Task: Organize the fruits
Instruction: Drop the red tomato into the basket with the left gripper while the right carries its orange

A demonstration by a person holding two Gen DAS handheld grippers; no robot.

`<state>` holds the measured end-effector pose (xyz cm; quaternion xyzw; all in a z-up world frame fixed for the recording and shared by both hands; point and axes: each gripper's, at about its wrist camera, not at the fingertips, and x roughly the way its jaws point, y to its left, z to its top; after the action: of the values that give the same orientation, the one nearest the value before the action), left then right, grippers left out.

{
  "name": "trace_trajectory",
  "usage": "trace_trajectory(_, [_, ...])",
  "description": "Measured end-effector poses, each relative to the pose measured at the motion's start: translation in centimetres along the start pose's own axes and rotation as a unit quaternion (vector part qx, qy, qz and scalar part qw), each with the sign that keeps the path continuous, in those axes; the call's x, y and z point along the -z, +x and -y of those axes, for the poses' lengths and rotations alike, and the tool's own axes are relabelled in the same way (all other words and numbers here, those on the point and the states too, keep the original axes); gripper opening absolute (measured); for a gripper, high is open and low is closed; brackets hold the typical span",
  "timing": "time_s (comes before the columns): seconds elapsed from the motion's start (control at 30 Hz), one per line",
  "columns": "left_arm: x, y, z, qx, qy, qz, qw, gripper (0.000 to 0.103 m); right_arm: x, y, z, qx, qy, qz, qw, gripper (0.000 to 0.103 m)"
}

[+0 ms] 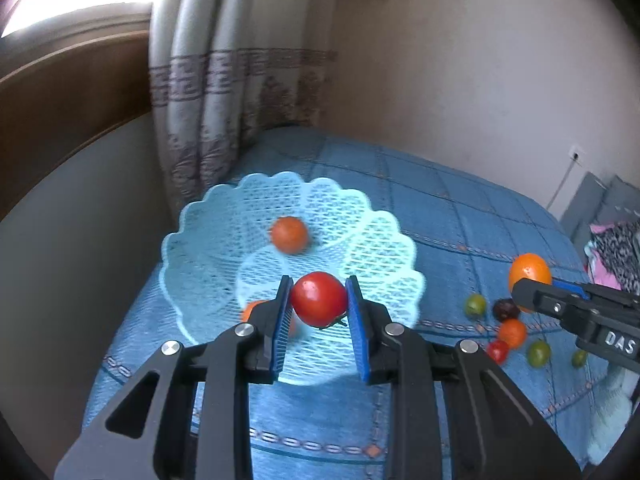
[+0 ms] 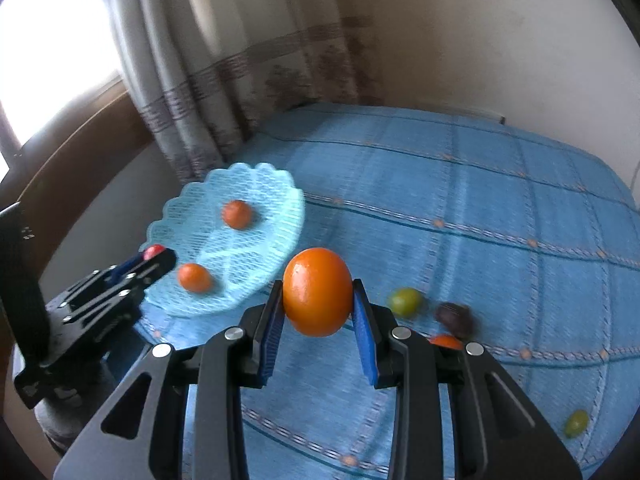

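From the left wrist view, a blue quilted bedspread (image 1: pixel 460 216) covers a bed set against a pale wall, with a patterned curtain (image 1: pixel 224 80) hanging at the upper left of the frame beside a bright window. A light-blue mesh basket (image 1: pixel 200 248) sits on the bedspread in the centre of the frame. An orange fruit (image 1: pixel 289 234) lies inside it toward the far side, and a second orange fruit (image 1: pixel 251 309) shows partly behind the left finger. The left gripper (image 1: pixel 319 300) fills the lower middle, its jaws closed on a red tomato (image 1: pixel 319 299) held over the basket's near side. At the right edge, the right gripper (image 1: pixel 532 286) carries a large orange (image 1: pixel 530 270). Below it, loose fruit lies on the bedspread: a green grape (image 1: pixel 475 305), a dark plum (image 1: pixel 505 309), a small orange fruit (image 1: pixel 512 333), a small red tomato (image 1: pixel 498 350) and two more green grapes (image 1: pixel 538 353).

From the right wrist view, the same bedspread (image 2: pixel 480 184) spreads across the frame, curtain (image 2: pixel 200 60) at the upper left. The right gripper (image 2: pixel 318 300) sits lower centre, jaws clamped on the large orange (image 2: pixel 318 292) above the bedspread, just right of the basket (image 2: pixel 276 184). Two orange fruits (image 2: pixel 237 214) lie in the basket. At the left edge, the left gripper (image 2: pixel 154 258) reaches over the basket rim with the red tomato (image 2: pixel 154 251) at its tip. A green grape (image 2: pixel 405 302) and a dark plum (image 2: pixel 454 314) lie at centre right, both blurred, and another green grape (image 2: pixel 576 423) at the lower right.
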<state>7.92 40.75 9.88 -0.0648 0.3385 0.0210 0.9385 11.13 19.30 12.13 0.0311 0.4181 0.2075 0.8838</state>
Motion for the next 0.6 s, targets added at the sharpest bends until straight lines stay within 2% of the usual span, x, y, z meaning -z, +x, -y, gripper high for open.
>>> trace_trajectory(0.27, [-0.5,0.1,-2.0,-0.009,-0.023,-0.001,0.9997,0.027,-1.3,2.9,-4.6,-0.036,-0.022,-0.012,0.999,0.033])
trace_trajectory(0.5, [-0.6,0.5,-3.6,-0.014,-0.046,-0.008,0.9988,0.029,-1.3,5.2,-6.5,-0.037,-0.028,-0.027,0.999,0.033])
trace_trajectory(0.57, [-0.6,0.5,-4.0,-0.014,-0.053,-0.008,0.9985,0.045,-1.3,5.6,-6.6,-0.034,-0.028,-0.03,0.999,0.033])
trace_trajectory(0.6, [-0.7,0.4,-4.2,-0.017,-0.057,-0.005,0.9982,0.05,-1.3,5.8,-6.7,-0.033,-0.028,-0.031,0.999,0.033])
